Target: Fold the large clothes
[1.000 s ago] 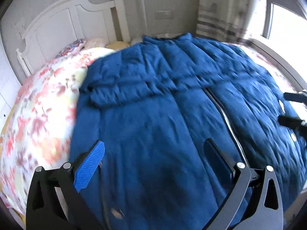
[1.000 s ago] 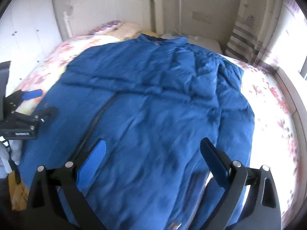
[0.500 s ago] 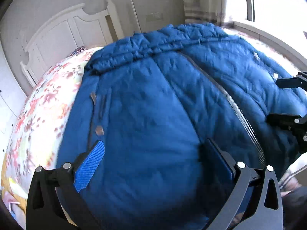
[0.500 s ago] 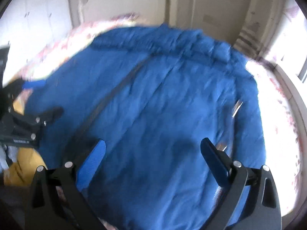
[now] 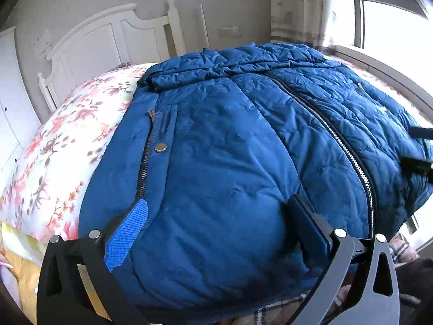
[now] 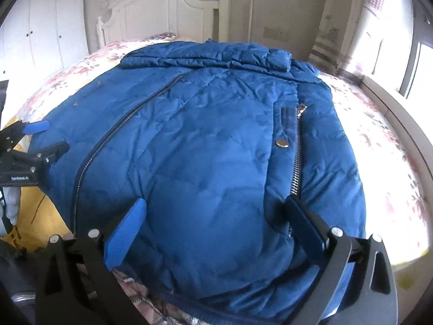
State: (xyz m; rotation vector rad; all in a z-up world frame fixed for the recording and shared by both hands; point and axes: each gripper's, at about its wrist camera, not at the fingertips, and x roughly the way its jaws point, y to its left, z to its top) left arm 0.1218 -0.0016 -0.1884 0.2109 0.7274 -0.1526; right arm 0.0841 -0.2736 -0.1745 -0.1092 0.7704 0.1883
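A large blue padded jacket lies front up on the bed, zipped, with its collar toward the headboard and its hem hanging over the near edge; it fills the right wrist view too. My left gripper is open, its fingers spread over the jacket's hem on the left half. My right gripper is open, its fingers spread over the hem on the right half. Each gripper shows at the side of the other's view: the right one, the left one.
The bed has a floral cover and a white headboard. White wardrobe doors stand at the left. A curtain and window sill run along the right. A yellow item lies below the bed's near left corner.
Both grippers have come down and back to the jacket's hem at the near edge of the bed. Both stay open.
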